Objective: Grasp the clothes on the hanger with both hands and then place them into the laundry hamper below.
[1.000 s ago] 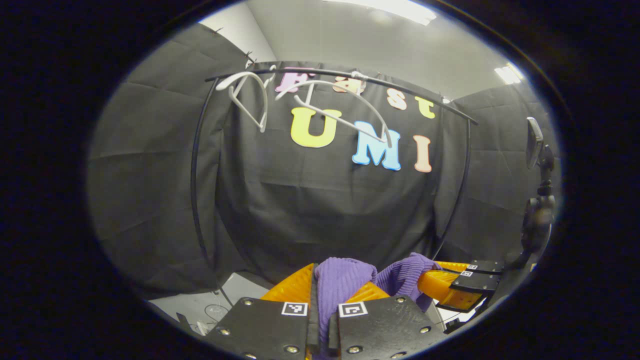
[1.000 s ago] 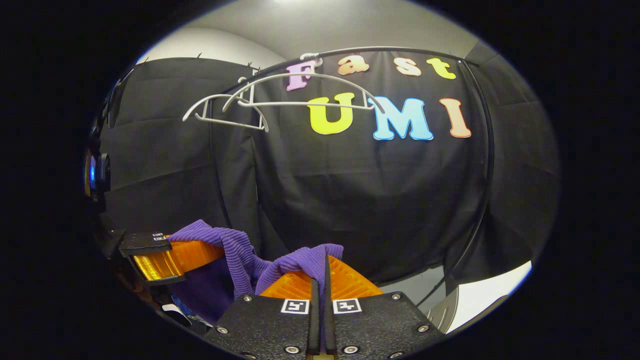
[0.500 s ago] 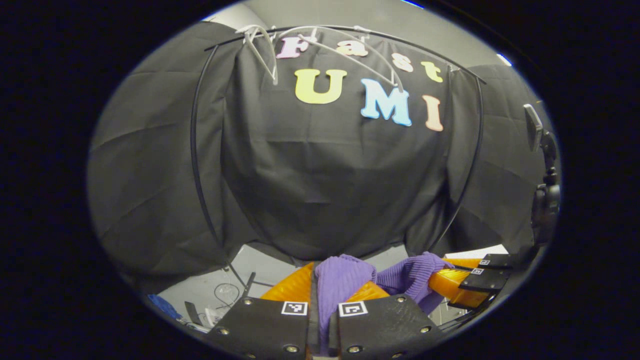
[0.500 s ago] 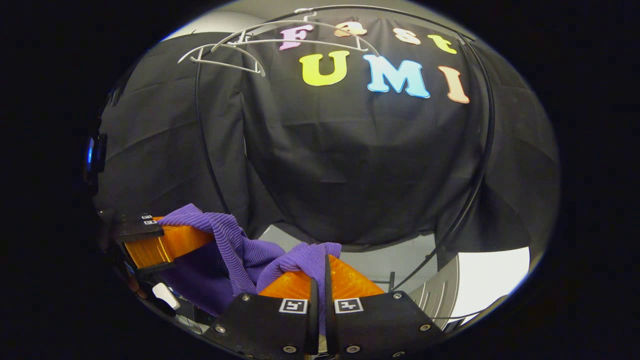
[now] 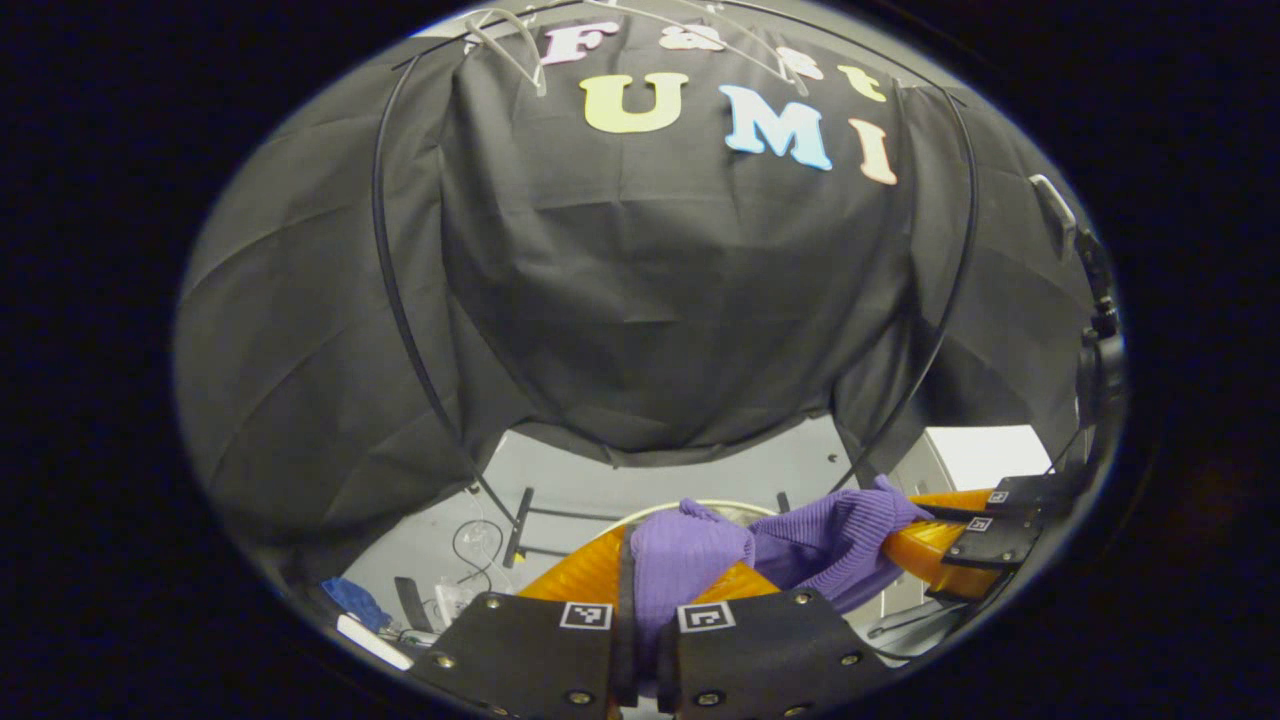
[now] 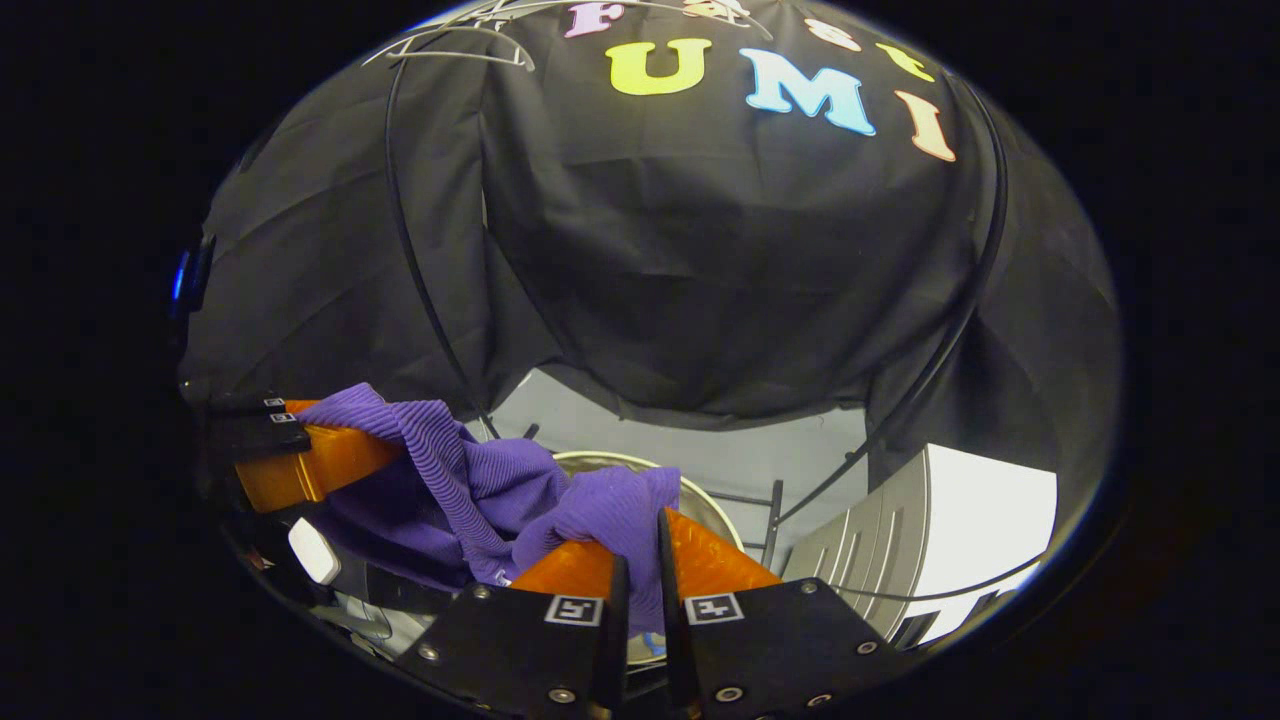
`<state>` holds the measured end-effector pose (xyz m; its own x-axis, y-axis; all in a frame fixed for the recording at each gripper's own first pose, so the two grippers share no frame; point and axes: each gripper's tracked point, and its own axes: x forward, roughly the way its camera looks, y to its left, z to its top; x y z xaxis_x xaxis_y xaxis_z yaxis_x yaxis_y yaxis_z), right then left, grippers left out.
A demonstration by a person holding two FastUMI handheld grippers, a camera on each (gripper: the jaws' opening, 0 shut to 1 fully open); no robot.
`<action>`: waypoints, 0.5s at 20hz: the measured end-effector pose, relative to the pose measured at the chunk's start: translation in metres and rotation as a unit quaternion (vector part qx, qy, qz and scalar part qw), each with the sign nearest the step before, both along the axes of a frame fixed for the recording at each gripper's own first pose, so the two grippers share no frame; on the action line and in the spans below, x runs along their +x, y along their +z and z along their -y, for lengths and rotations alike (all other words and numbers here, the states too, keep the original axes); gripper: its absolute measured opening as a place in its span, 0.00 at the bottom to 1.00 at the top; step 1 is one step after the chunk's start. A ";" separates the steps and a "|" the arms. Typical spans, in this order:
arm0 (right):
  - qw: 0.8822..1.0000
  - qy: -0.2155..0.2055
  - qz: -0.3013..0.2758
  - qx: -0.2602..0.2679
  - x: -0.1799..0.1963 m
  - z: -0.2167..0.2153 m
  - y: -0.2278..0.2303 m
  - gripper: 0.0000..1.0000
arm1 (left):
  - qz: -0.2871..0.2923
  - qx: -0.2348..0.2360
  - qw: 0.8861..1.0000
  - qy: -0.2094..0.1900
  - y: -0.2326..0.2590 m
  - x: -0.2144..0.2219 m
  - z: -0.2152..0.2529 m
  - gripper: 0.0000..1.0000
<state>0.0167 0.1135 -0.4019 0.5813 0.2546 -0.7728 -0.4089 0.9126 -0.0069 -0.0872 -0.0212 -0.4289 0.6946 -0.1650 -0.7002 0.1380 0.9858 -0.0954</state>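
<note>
We see the left gripper (image 5: pixel 640 590) pinching the purple garment (image 5: pixel 800 545), which spans to the right gripper (image 6: pixel 640 560), also clamped on it. Open floor (image 6: pixel 760 465) lies behind the hamper (image 6: pixel 700 495) rim below; its contents are hidden.

Left gripper (image 5: pixel 645 560) and right gripper (image 6: pixel 640 545) — jaws pinched tight, side by side.
</note>
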 end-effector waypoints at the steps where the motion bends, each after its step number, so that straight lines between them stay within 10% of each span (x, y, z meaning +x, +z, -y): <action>1: 1.000 0.000 -0.002 -0.008 -0.004 0.001 -0.003 0.24 | -0.007 0.005 1.000 0.003 -0.006 -0.004 -0.002 0.11; 5: 1.000 -0.005 0.001 -0.013 -0.008 0.008 -0.006 0.70 | -0.015 0.006 1.000 0.017 -0.014 -0.015 -0.011 0.48; 10: 1.000 -0.014 0.015 -0.009 -0.002 0.008 0.003 0.89 | 0.006 0.012 0.999 0.036 0.000 -0.011 -0.025 0.94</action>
<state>0.0148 0.1054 -0.3988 0.6105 0.2240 -0.7597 -0.3830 0.9230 -0.0357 -0.0980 0.0043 -0.4290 0.7126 -0.0972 -0.6948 0.0667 0.9953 -0.0708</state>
